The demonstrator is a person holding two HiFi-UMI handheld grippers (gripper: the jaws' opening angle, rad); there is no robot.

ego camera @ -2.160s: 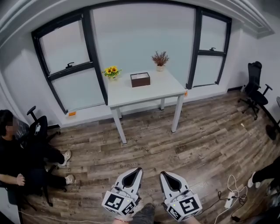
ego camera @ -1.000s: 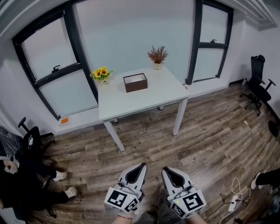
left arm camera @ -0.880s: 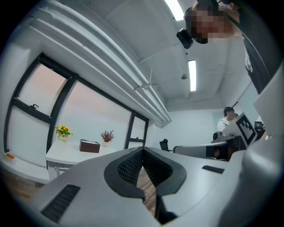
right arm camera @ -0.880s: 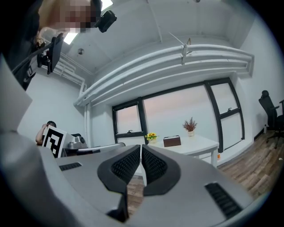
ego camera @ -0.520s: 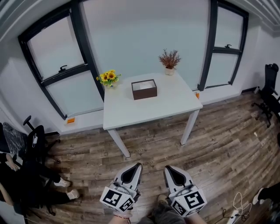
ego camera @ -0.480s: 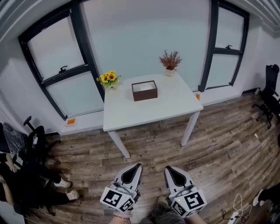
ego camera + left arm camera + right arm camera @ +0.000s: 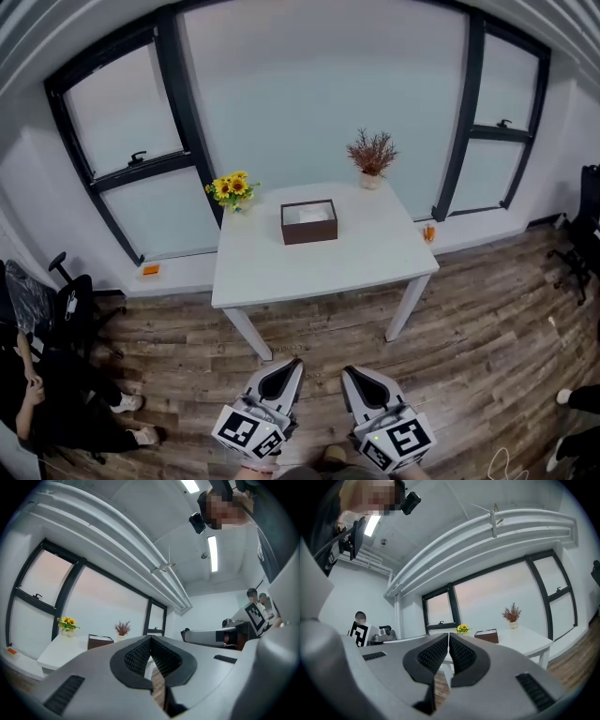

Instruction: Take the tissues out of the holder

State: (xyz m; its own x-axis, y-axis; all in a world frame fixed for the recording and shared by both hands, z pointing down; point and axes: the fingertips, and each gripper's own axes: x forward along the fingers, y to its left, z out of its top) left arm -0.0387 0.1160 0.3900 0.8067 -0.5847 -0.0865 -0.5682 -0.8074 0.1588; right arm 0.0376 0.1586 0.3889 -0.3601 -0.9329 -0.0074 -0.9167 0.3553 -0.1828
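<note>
One holder (image 7: 308, 223) on one table (image 7: 319, 267); left tongs (image 7: 293, 363), right tongs (image 7: 348, 370) closed.

White tbl (image 7: 319, 267), tissue holder (image 7: 309, 232), sunflowers (image 7: 232, 186), dried plant (image 7: 372, 153)

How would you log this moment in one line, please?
left claw: shut, empty | right claw: shut, empty | tissue holder: on table, ahead, untouched

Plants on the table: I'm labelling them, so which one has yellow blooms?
The sunflower pot, left of the brown tissue holder in the head view. The other plant, right of the holder, has reddish-brown dried sprigs and no yellow.
</note>
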